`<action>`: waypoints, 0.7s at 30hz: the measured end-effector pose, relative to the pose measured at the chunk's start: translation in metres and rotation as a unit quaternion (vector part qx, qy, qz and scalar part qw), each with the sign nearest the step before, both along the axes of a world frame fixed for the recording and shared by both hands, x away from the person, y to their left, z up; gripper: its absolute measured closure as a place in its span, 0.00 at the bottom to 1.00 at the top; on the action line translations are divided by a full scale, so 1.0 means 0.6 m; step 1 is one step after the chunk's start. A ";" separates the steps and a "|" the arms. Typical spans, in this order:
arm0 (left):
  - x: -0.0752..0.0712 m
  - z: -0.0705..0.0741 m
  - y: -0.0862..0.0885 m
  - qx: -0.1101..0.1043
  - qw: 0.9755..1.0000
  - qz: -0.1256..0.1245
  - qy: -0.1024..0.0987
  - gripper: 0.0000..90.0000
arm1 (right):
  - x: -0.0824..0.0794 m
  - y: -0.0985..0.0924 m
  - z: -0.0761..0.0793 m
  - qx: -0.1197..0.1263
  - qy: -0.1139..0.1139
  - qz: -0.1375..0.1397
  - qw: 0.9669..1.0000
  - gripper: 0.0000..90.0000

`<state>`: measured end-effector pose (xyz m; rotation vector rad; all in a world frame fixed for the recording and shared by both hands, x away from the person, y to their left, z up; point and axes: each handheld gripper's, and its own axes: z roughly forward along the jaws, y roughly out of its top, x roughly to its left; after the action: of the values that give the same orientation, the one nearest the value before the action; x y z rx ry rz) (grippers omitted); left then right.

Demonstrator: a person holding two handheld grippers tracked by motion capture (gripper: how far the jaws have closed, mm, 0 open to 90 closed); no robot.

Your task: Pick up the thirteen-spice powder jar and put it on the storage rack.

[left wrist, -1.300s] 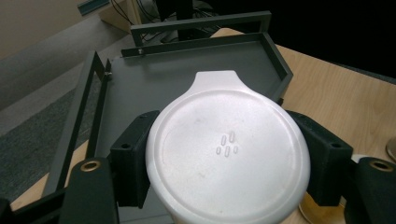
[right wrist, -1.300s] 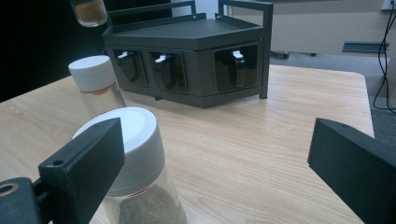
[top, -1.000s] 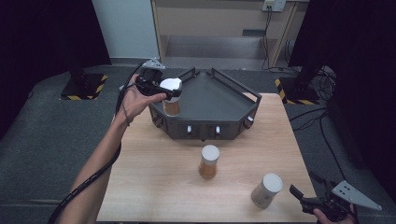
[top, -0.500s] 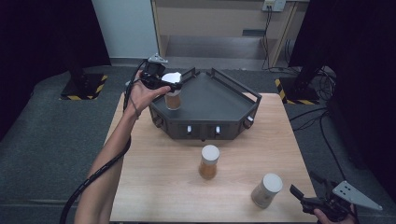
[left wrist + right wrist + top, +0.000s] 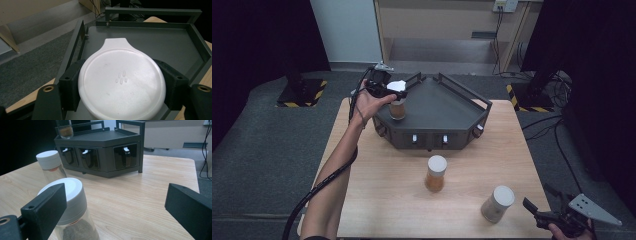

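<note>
A jar (image 5: 397, 102) with a white lid (image 5: 121, 83) is held by the left tool (image 5: 398, 93) in the upper left of the high view, with the tool's two black pads pressed against opposite sides of the lid. The jar is seen standing upright on the left part of the flat top of a dark rack (image 5: 447, 107), just inside the rack's raised rail (image 5: 75, 45). In the left tool view the lid sits low and central between the jaws, its small tab pointed toward the top of the frame.

At the lower right of the high view the right tool (image 5: 539, 212) is kept with its jaws wide apart and nothing between them. A second jar (image 5: 497, 203), filled with dark powder, is found just left of it on the table (image 5: 377, 195); in the right tool view this jar is partly covered by the jaw at the lower left. A third jar (image 5: 435, 173) with orange contents stands near the middle of the table, in front of the rack.

The table is of pale wood. Grey carpet (image 5: 267, 145) is spread around it, with black curtains at both sides.
</note>
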<state>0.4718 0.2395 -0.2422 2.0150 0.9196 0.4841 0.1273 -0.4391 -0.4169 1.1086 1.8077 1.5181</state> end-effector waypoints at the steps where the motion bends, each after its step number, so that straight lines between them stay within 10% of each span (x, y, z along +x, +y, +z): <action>1: 0.001 -0.003 0.000 -0.002 1.000 0.002 0.001 0.34 | 0.000 0.000 0.000 0.000 0.000 0.000 1.000 0.05; 21: 0.006 -0.017 -0.013 -0.005 1.000 -0.002 -0.005 0.34 | 0.000 0.000 0.000 -0.001 0.000 0.000 1.000 0.05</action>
<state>0.4756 0.2319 -0.2523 2.0030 0.9107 0.4866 0.1275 -0.4389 -0.4170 1.1072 1.8090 1.5159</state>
